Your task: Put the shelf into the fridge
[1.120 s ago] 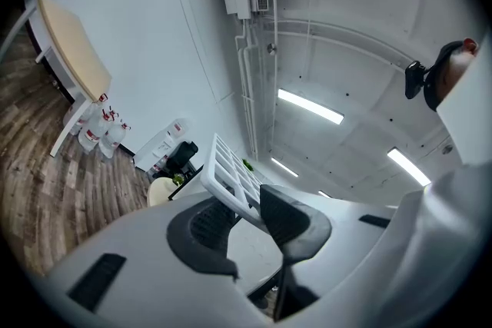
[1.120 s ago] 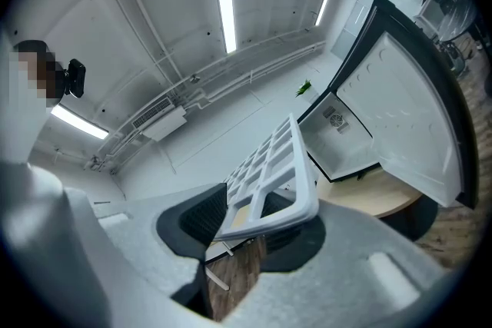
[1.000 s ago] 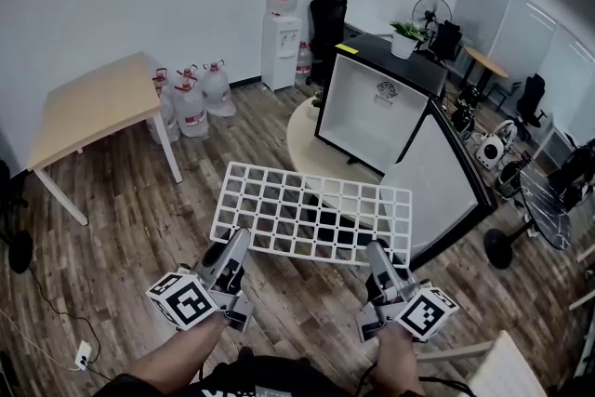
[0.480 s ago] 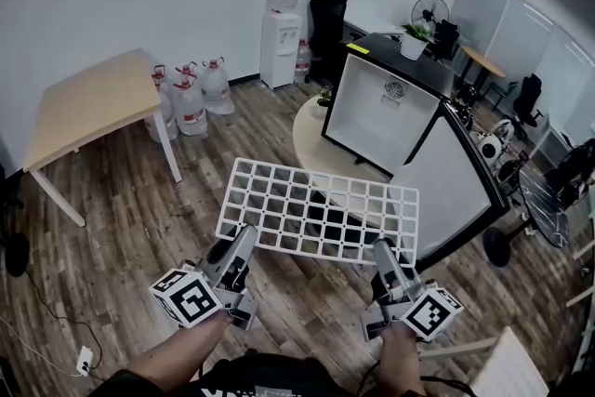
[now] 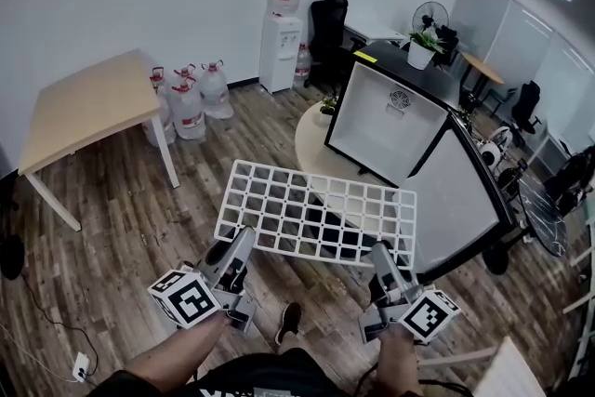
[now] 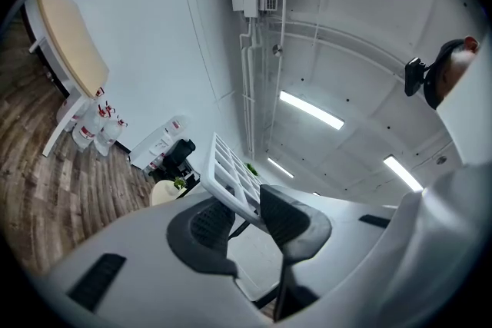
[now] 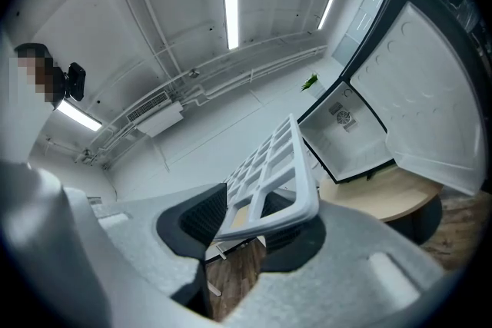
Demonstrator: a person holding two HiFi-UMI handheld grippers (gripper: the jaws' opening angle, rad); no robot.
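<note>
The shelf (image 5: 316, 211) is a flat white lattice of square cells inside a rounded rectangular frame. It hangs roughly level in the air over the floor (image 5: 121, 218) of brown wood planks. It is outside the fridge (image 5: 386, 121).

Both tools clamp its near long edge. The left gripper (image 5: 240, 242) bites close to the 7 o'clock corner, and the right gripper (image 5: 379, 254) close to the 5 o'clock corner. In the left gripper view, the left gripper (image 6: 246, 215) has its dark ribbed pads pressed on the frame bar of the shelf (image 6: 231, 173). In the right gripper view, the right gripper (image 7: 254, 220) pinches the rounded rim of the shelf (image 7: 277, 157) the same way.

The fridge is a small black-cased box with a smooth white cavity. It stands at 1 o'clock from the shelf on a pale round table (image 5: 311, 144). Its door (image 5: 456, 191) is swung wide toward 4 o'clock, and the door's inner face lies just beside the shelf's right short edge. The shelf's far edge overlaps the round table's rim in the head view.

From 8 to 10 o'clock the planks lie bare. A rectangular wooden table (image 5: 88, 102) stands at 10 o'clock, well apart. Clear water bottles (image 5: 191, 98) cluster by its leg at 11 o'clock.
</note>
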